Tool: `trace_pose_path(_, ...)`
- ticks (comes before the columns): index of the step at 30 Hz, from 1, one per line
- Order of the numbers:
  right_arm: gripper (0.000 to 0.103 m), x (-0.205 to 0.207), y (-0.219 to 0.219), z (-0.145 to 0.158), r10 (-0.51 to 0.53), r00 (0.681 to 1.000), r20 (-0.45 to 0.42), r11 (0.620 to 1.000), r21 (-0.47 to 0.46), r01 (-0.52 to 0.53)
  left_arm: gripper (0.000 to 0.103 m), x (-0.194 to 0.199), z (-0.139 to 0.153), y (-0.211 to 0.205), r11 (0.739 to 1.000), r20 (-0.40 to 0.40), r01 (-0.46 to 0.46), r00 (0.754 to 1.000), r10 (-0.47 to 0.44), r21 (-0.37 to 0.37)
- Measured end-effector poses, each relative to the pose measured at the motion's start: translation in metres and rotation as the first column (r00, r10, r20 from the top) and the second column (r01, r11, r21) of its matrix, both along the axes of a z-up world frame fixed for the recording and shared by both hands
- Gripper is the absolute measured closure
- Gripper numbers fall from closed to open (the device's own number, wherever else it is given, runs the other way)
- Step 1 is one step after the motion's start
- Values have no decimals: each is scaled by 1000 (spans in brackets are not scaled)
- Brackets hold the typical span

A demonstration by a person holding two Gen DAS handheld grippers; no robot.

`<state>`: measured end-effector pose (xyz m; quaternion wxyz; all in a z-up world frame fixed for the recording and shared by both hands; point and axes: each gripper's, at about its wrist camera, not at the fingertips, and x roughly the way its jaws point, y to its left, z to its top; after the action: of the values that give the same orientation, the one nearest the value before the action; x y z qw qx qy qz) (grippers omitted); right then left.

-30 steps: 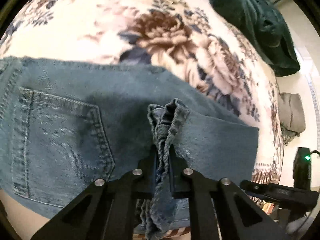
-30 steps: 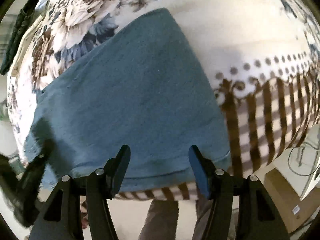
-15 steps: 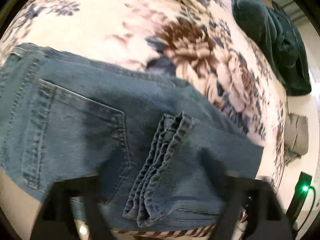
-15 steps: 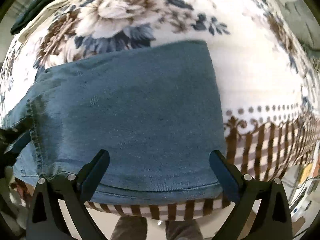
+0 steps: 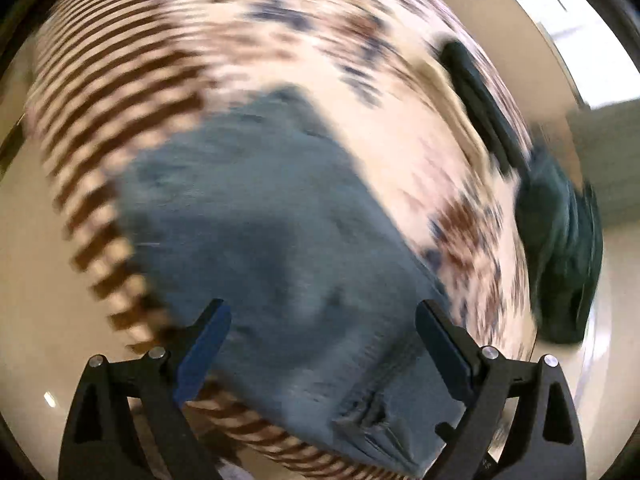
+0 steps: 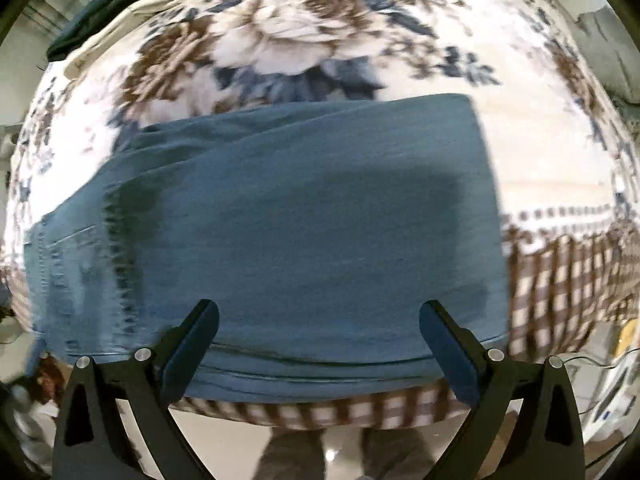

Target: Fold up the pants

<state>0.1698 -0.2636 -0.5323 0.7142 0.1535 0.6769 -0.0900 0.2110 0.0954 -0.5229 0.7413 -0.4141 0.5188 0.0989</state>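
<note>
Blue denim pants (image 6: 304,216) lie folded flat on the flowered tablecloth (image 6: 304,32), near the table's front edge. The leg hems lie across the seat part at the left of the right wrist view. My right gripper (image 6: 318,344) is open and empty, just above the pants' near edge. My left gripper (image 5: 320,344) is open and empty over the pants (image 5: 260,220). The left wrist view is heavily blurred by motion.
A dark green garment (image 5: 560,248) lies on the table at the right of the left wrist view. A cream cloth (image 6: 132,20) and a dark garment (image 6: 100,12) lie at the far left of the right wrist view. The striped cloth border (image 6: 560,280) hangs over the table edge.
My left gripper let go of the bunched leg hems, opened wide and swung away, turning its view. My right gripper opened wider and drew back a little.
</note>
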Motion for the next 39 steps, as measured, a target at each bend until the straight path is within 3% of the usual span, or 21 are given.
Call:
trace_pose_path(4,1,9,34,-9,73,997,-14,997,-22,-73,9,-30,-33,46,983,-29,-177,984,176,-50)
trace_pose_path(8,1,18,60,-27,145,987,-68,986,-78,-150,10,-41,-67,72,936,-32,-315,949,314,-156)
trace_pose_path(10,1,19,68,-33,164,983,-82,980,-97,-172,21,-33,-71,73,930,32,-319,943,330,-184)
trace_pose_path(11,1,19,70,-34,167,982,-87,979,-105,-176,35,-28,-69,73,935,61,-308,945,323,-173)
trace_pose_path(13,1,20,73,-37,164,982,-98,978,-113,-175,45,-22,-66,71,941,79,-307,944,320,-144)
trace_pose_path(14,1,19,74,-38,162,982,-101,978,-115,-173,54,-21,-66,70,940,89,-312,941,325,-134)
trace_pose_path(19,1,16,81,-40,164,980,-110,977,-117,-176,57,-28,-79,76,929,114,-326,931,348,-172)
trace_pose_path(22,1,20,73,-49,130,985,-115,986,-91,-141,49,-29,-105,85,912,120,-324,925,362,-250)
trace_pose_path(24,1,19,64,-54,106,987,-119,992,-62,-114,50,-29,-107,87,907,135,-328,919,371,-264)
trace_pose_path(25,1,18,62,-55,96,988,-119,993,-54,-103,51,-27,-102,87,916,145,-319,922,360,-245)
trace_pose_path(27,1,16,56,-54,75,991,-115,996,-44,-80,67,-27,-88,83,932,179,-298,925,335,-206)
trace_pose_path(29,1,14,47,-51,64,992,-108,996,-56,-70,71,-32,-66,78,948,220,-274,927,305,-161)
trace_pose_path(34,1,-2,12,-36,37,996,-81,993,-109,-45,75,-33,9,42,989,314,-149,939,140,5)
trace_pose_path(37,1,-16,-19,-29,11,999,-47,995,-95,-15,76,-32,51,7,995,356,-59,934,28,77)
trace_pose_path(39,1,-26,-45,-28,-3,999,-32,995,-102,-1,77,-33,79,-27,994,397,8,916,-50,106)
